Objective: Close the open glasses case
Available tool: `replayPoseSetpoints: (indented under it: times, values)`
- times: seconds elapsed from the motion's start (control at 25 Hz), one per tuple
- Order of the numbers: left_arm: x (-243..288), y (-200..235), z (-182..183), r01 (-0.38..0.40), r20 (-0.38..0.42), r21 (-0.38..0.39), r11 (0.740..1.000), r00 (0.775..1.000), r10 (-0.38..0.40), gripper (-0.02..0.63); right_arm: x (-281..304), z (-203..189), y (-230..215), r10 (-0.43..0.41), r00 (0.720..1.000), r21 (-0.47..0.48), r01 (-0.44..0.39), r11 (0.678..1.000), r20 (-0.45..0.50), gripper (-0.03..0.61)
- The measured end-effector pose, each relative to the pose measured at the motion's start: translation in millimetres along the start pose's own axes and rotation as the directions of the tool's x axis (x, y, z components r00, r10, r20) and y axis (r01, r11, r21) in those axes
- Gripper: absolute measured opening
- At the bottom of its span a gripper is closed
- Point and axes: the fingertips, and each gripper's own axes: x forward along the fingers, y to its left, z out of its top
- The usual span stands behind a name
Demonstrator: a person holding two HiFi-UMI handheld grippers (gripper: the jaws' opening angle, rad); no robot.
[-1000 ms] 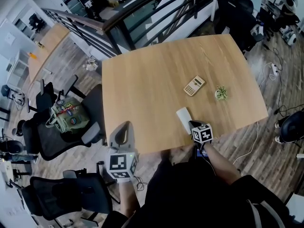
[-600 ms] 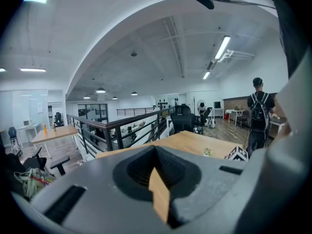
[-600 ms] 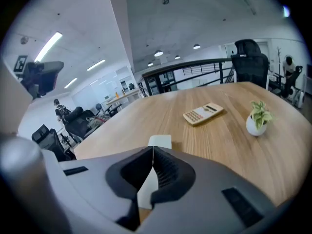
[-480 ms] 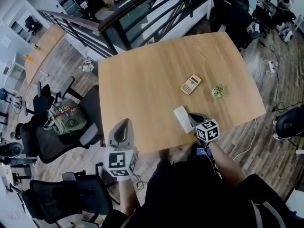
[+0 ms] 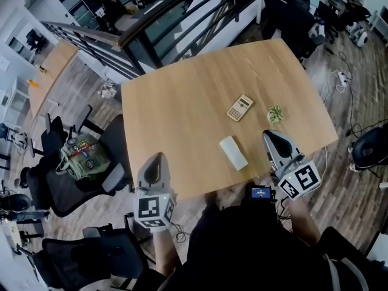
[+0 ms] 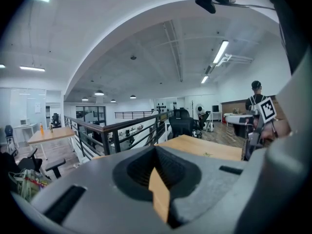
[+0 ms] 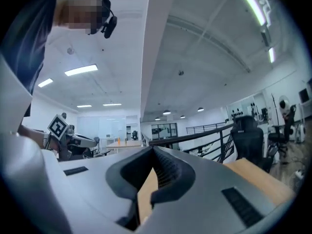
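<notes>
The white glasses case lies flat on the wooden table near its front edge, and its lid looks down. My right gripper hovers to the right of the case, apart from it, jaws together with nothing in them. My left gripper hangs over the table's front left edge, well left of the case, also shut and empty. In the left gripper view the left gripper points level over the table, and in the right gripper view the right gripper does the same; neither view shows the case.
A beige calculator and a small green plant sit beyond the case. Office chairs, one with a green bag, stand left of the table. A dark railing runs behind the table. Cables lie on the floor at the right.
My right gripper has come off the near end of the case and moved right and toward me. The case now lies alone. The left gripper has barely moved.
</notes>
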Motion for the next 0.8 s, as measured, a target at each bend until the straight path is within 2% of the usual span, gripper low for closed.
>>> replayPoseSetpoints:
  times: [0.12,0.28,0.8]
  values:
    - [1,1,-2,0.001,-0.001,0.002,1.000,1.000,-0.001,0.000,-14,30,-1,-0.032,0.998,-0.064,0.035,0.997,0.058,0.014]
    - [3,0,-4,0.007,-0.001,0.001,1.000,1.000,-0.007,0.000,-21,60,1,-0.046,0.992,-0.095,0.058,0.994,0.116,0.014]
    - [7,-6,0,0.048,0.000,0.017,0.999,0.999,-0.048,0.000,-19,66,5,-0.050,0.992,-0.085,0.061,0.995,0.118,0.014]
